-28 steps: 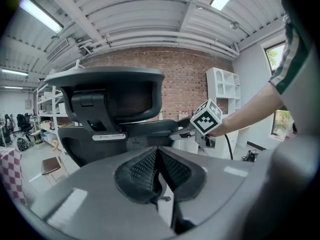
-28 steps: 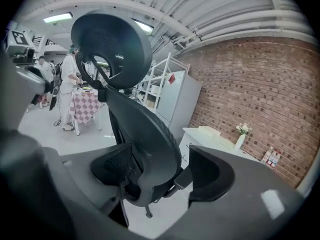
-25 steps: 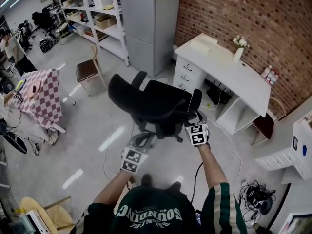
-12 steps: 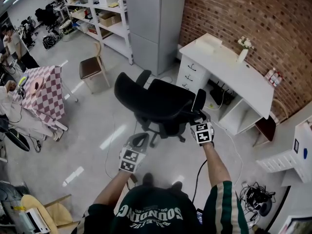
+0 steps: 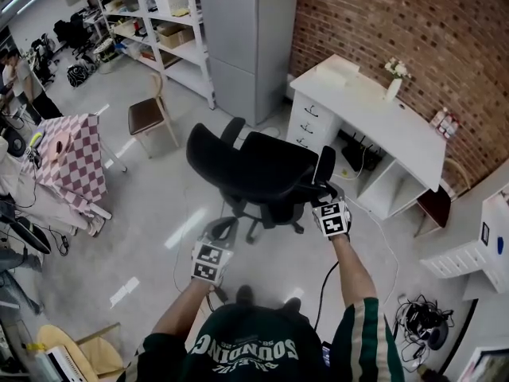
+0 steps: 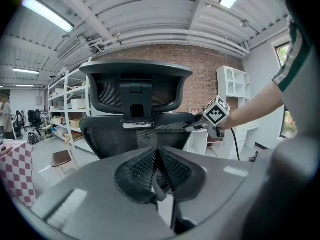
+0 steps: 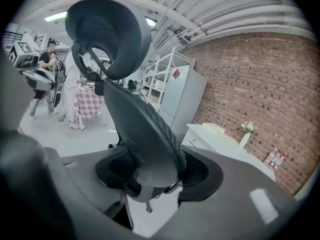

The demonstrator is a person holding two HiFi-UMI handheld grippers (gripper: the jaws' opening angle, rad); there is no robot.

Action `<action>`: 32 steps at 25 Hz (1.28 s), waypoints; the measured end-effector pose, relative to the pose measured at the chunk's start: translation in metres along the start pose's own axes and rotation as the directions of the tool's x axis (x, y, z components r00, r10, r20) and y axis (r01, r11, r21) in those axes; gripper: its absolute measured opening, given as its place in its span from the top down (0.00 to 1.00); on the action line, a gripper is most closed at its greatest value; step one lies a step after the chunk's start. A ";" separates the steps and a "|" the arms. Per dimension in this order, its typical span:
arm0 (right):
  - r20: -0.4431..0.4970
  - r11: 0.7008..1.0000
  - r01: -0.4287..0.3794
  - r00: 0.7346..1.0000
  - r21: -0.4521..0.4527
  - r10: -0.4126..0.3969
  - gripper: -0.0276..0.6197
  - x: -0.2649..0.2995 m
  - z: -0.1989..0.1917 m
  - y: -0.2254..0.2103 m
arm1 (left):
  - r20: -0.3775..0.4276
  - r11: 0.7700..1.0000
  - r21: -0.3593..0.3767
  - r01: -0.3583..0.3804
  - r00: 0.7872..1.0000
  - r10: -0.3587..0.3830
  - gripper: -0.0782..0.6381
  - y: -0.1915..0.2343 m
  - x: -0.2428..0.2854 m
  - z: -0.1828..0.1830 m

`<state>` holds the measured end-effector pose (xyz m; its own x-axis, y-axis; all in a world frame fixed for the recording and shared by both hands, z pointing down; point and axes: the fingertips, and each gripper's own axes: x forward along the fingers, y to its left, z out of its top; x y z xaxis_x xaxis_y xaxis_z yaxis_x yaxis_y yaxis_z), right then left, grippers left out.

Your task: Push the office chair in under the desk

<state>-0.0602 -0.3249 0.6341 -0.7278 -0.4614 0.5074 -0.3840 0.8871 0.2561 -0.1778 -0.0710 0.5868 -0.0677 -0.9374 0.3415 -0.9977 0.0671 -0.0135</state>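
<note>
My right gripper (image 7: 157, 174) has its jaws closing on the mesh backrest edge of the black office chair (image 5: 262, 173), my left gripper (image 6: 157, 169) is pinched shut on nothing behind it, and the chair sits on the glossy floor (image 5: 143, 205) just short of the white worktop (image 5: 374, 110) by the brick wall (image 5: 398, 22).

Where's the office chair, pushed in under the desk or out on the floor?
Out. The office chair stands on the open floor, apart from the white desk, no part of it under the desktop.
</note>
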 end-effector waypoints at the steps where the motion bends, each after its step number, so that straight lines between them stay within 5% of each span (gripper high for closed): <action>1: -0.005 1.000 -0.001 1.000 -0.003 0.001 0.57 -0.001 -0.001 -0.001 | 0.000 1.000 0.002 -0.003 1.000 0.003 0.88 0.002 -0.001 0.000; 15: -0.007 1.000 0.016 1.000 -0.014 -0.016 0.57 -0.010 -0.009 -0.006 | -0.021 0.998 -0.004 -0.055 0.998 0.055 0.88 0.058 -0.007 -0.017; 26: -0.026 0.999 0.035 0.999 0.001 -0.035 0.57 -0.036 -0.035 -0.036 | 0.009 0.991 0.068 -0.116 0.993 0.116 0.87 0.118 0.012 -0.007; 32: -0.040 0.999 0.041 0.998 0.014 -0.041 0.57 -0.047 -0.043 -0.042 | 0.022 0.991 0.109 -0.077 0.997 0.075 0.77 0.144 0.030 0.008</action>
<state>0.0146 -0.3397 0.6352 -0.6881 -0.4963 0.5294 -0.4212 0.8672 0.2656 -0.3235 -0.0921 0.5878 -0.1430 -0.9370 0.3187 -0.9845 0.1017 -0.1426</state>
